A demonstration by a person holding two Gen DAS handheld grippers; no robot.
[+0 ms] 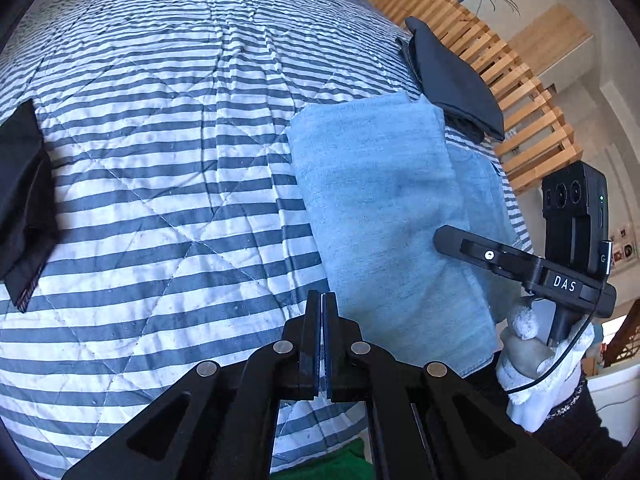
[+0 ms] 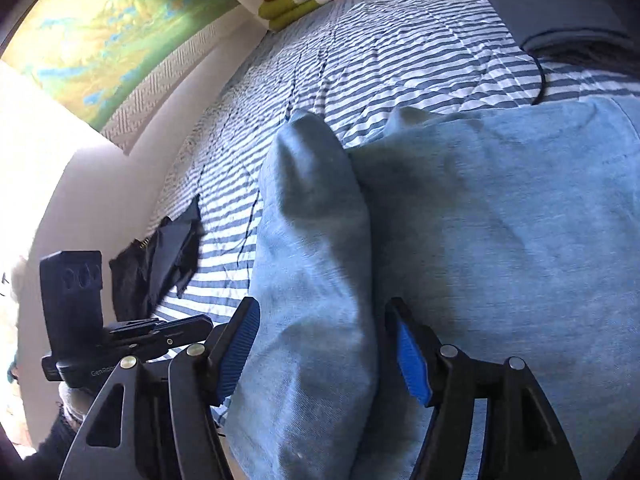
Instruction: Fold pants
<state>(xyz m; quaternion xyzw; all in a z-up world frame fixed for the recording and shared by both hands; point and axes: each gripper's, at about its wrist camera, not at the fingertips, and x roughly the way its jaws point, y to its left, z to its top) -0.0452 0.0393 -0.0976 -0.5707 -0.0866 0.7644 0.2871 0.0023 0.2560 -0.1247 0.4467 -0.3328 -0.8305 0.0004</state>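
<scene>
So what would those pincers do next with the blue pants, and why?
Probably lift the right gripper clear. Its jaws stand open around a raised fold of the light blue pants, pads not pressing, and the pants already lie folded on the striped quilt. The left gripper is shut and empty.

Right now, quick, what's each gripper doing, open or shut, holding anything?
Left gripper: shut, holding nothing, over the striped bedspread.
Right gripper: open, a ridge of the light blue pants between its pads, not pinched.

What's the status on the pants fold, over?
Left tool shut, empty. Right tool open, astride a raised fold of the light blue pants. Dark folded garment lies beside the pants; nothing blocking.
</scene>
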